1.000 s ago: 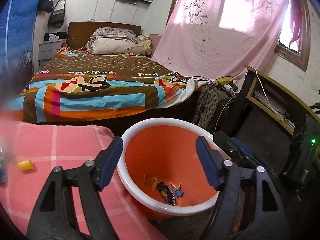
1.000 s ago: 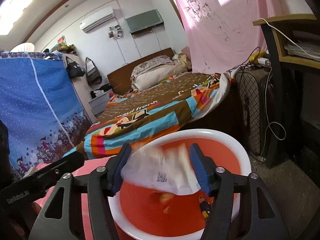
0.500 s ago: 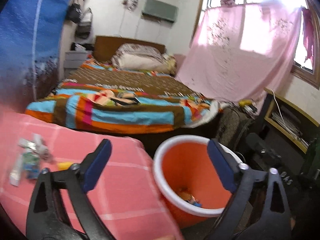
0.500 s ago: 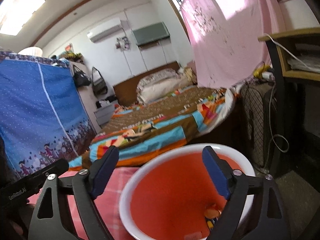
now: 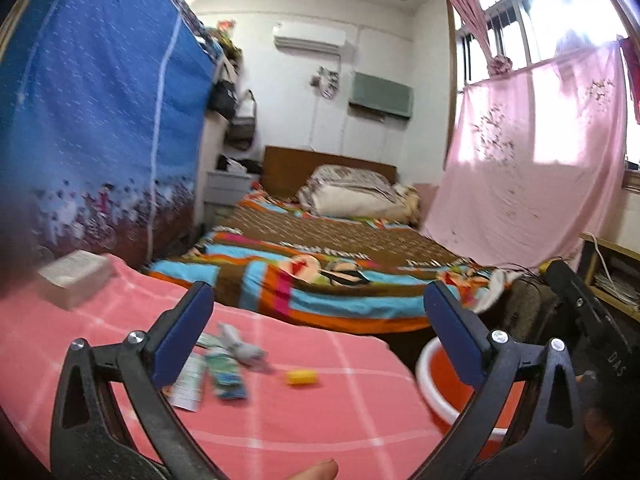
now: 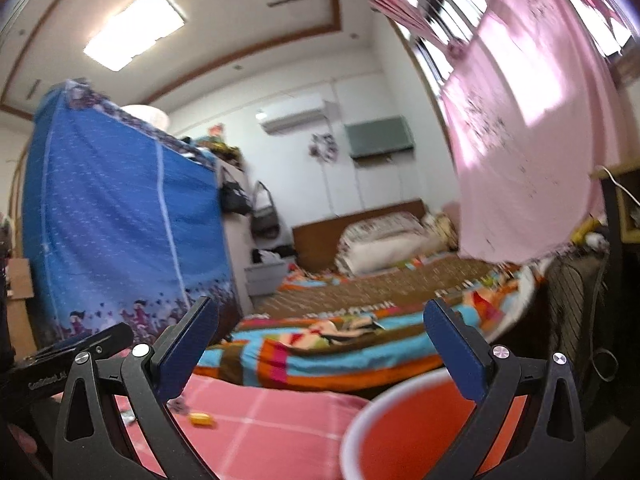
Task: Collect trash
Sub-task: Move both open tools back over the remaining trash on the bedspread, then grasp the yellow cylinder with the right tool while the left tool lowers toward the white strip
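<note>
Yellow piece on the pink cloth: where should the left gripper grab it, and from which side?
Probably from above, across its short width. The yellow piece looks like a small stubby cylinder lying on its side, apart from the wrappers. The left gripper is wide open and empty. The image is blurred, so its exact shape is uncertain.

In your left wrist view the orange bucket point(image 5: 430, 376) was half hidden behind the right finger, so you could not see what lay inside. The wrappers point(image 5: 218, 364) on the pink cloth point(image 5: 320, 420) were blurred, and their print could not be read; the left finger covered a part of them. The small yellow piece point(image 5: 301, 377) was too blurred to name. In your right wrist view the bucket point(image 6: 400, 432) was cut by the bottom edge, and the whole room was smeared.
</note>
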A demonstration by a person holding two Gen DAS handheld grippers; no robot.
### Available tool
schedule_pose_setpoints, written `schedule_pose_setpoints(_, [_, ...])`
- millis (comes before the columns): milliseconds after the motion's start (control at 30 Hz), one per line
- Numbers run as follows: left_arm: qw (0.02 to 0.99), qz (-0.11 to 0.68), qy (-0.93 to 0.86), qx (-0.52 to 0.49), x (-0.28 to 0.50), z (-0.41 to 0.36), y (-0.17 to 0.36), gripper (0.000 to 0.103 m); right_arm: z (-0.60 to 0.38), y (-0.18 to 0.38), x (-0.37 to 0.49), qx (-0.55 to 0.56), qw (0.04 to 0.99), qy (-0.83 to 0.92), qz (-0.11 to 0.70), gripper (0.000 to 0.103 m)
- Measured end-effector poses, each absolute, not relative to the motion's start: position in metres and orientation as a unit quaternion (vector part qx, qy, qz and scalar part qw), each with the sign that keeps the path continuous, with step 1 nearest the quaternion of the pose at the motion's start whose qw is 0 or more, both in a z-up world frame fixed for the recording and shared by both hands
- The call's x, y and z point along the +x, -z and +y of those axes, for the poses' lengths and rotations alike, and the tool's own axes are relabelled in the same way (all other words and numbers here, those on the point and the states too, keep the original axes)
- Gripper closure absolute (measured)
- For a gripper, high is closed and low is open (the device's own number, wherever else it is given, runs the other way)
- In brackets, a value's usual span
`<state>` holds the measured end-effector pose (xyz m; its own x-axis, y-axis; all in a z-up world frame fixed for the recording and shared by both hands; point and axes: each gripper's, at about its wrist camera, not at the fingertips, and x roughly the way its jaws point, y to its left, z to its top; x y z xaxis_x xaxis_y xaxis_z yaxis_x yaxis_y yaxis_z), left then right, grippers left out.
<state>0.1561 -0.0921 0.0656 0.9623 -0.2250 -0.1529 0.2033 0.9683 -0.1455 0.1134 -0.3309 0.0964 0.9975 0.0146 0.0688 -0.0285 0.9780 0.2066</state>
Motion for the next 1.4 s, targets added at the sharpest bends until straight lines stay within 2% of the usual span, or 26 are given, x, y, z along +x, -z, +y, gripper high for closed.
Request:
schedule_pose_setpoints(400, [0.998, 0.033, 0.043, -0.029, 0.139, -0.024, -0.066, 0.000, -0.268, -0.099, 0.125, 0.075, 0.992, -0.066, -0.072, 0.000])
schedule_pose_setpoints(667, [0.999, 0.027, 0.016, -0.027, 0.141, 0.009, -0.044, 0.000, -0.233, -0.089, 0.143, 0.040, 0.995, -0.080, -0.048, 0.000])
schedule_pose_setpoints(1000, [0.993, 0.086, 0.006, -0.082, 0.157, 0.028, -0.032, 0.000, -0.209, -0.074, 0.176, -0.001, 0.997, -0.079, 0.023, 0.000])
schedule_pose_setpoints(1400, [0.967, 0.241, 0.037, -0.073, 0.201, 0.017, -0.007, 0.000, -0.209, -0.056, 0.214, 0.015, 0.983, -0.092, 0.157, 0.000])
